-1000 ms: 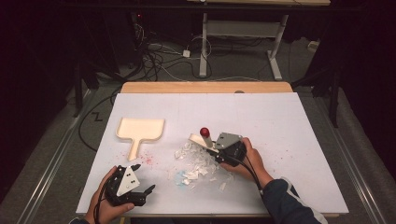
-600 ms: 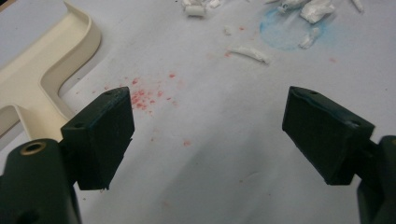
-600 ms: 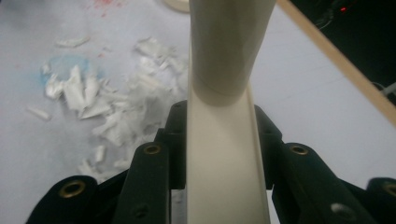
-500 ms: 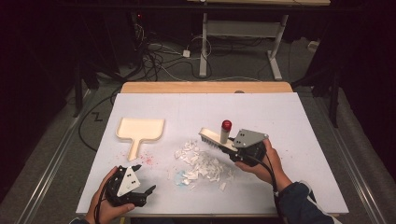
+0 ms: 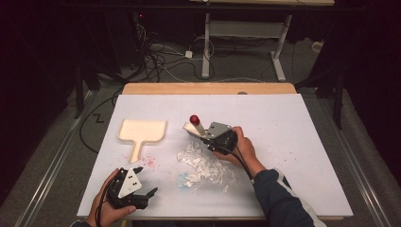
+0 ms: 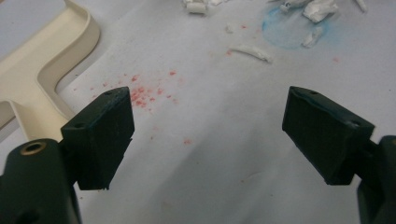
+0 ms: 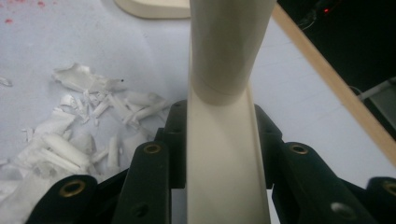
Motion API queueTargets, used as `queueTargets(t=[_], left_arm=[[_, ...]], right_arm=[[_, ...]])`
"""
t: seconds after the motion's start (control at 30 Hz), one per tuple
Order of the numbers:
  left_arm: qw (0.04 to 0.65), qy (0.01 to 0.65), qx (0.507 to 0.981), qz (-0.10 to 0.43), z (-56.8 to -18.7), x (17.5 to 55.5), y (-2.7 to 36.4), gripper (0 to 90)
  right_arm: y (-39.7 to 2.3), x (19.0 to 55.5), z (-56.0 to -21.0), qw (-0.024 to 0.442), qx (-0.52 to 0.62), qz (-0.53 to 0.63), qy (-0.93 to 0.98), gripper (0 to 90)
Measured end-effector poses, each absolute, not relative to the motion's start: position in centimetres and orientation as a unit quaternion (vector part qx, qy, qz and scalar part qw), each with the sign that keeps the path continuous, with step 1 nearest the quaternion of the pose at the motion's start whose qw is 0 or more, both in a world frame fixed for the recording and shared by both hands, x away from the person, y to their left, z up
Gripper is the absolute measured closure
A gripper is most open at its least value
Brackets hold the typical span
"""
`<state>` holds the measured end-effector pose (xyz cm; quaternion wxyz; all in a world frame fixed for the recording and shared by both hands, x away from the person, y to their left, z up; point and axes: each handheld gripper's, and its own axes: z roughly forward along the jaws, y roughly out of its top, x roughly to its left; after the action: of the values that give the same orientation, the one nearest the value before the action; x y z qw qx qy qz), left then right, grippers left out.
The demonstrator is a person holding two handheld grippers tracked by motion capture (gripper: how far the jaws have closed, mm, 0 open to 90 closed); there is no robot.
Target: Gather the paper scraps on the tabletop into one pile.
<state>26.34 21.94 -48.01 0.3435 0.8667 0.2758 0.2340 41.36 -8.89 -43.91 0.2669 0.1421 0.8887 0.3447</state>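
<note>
Currently, a cream brush [image 5: 195, 127] with a red-tipped handle is clamped between the jaws of the right gripper [image 5: 204, 137], which is seen near the middle of the white table [image 5: 302, 137] in the high view. From the right gripper view, the brush's flat cream body [image 7: 224, 154] is seen pinched on both sides by the black jaws, which are closed tightly against it, and its rounded handle rises away towards the top. Just to the near side of that gripper, a pile of white paper scraps [image 5: 205, 168] is spread over the table, partly across a faint blue stain [image 5: 182, 179]. A cream dustpan [image 5: 142, 132] lies flat to the left of the brush, well apart from the scraps, with its handle pointing towards the near edge. Red specks [image 5: 149, 161] are scattered beside that handle. The left gripper [image 5: 142, 189] is held at the near left corner of the table, close to the dustpan's handle; in the left gripper view its jaws are spread wide with nothing between them, above the red specks [image 6: 144, 95].
</note>
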Motion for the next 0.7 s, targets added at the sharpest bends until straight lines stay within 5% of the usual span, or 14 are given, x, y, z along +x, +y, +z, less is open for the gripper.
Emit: queueTargets(t=[0.37,0.7], left_arm=[[0.338,0.271,0.871,0.231,-48.1,26.3,21.7,16.1],[0.339,0.268,0.872,0.232,-48.1,26.4,21.6,16.1]], right_arm=[[-11.0,38.3,-43.9,0.194,0.03,0.367,0.909,67.6],[-14.5,37.0,-42.3,0.212,0.064,0.391,0.893,67.8]])
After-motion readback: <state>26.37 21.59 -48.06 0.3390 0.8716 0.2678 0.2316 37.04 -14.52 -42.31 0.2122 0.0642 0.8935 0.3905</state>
